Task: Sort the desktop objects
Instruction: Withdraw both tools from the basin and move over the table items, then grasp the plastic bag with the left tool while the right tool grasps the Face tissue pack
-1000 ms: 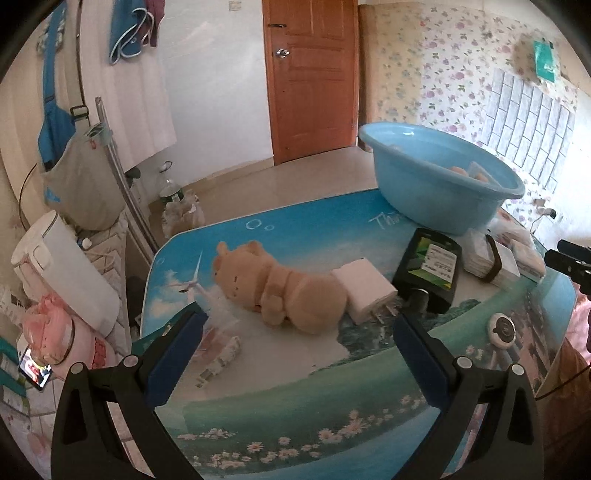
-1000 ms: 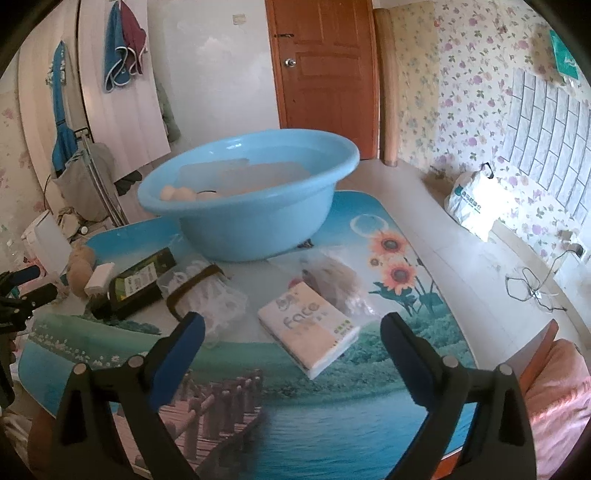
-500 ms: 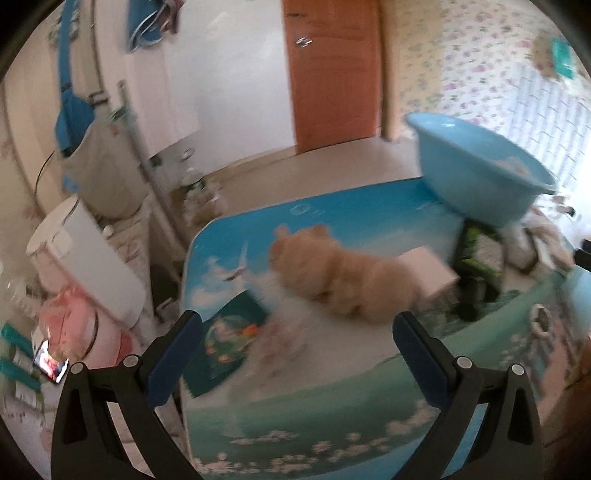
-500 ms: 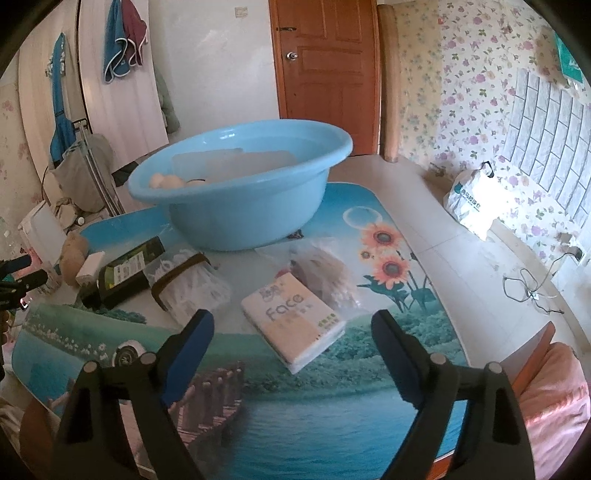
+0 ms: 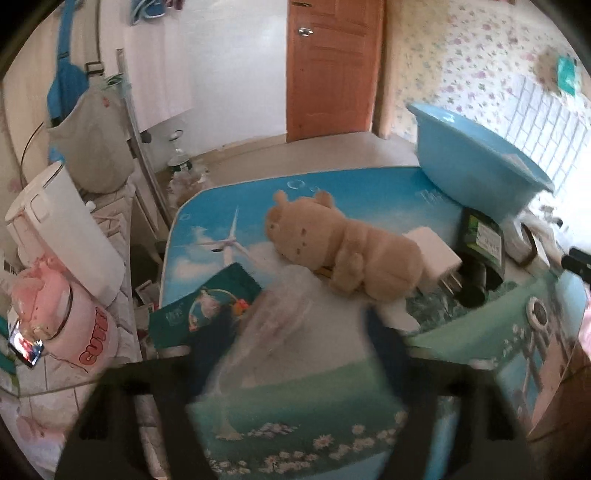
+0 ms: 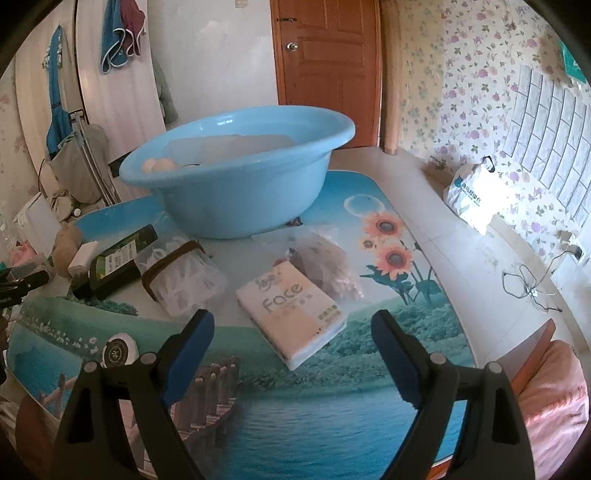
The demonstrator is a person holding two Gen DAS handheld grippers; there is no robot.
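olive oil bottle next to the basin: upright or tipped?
Tipped. The dark bottle lies flat on the table, label up, cap end toward the camera, beside the blue basin.

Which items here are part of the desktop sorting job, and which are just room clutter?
Job items: blue basin; plush bear; white charger; dark bottle; tissue pack; clear plastic packet between the closing left gripper jaws; open right gripper.

Lying about: pink cap; white bag on floor; hanging towels.
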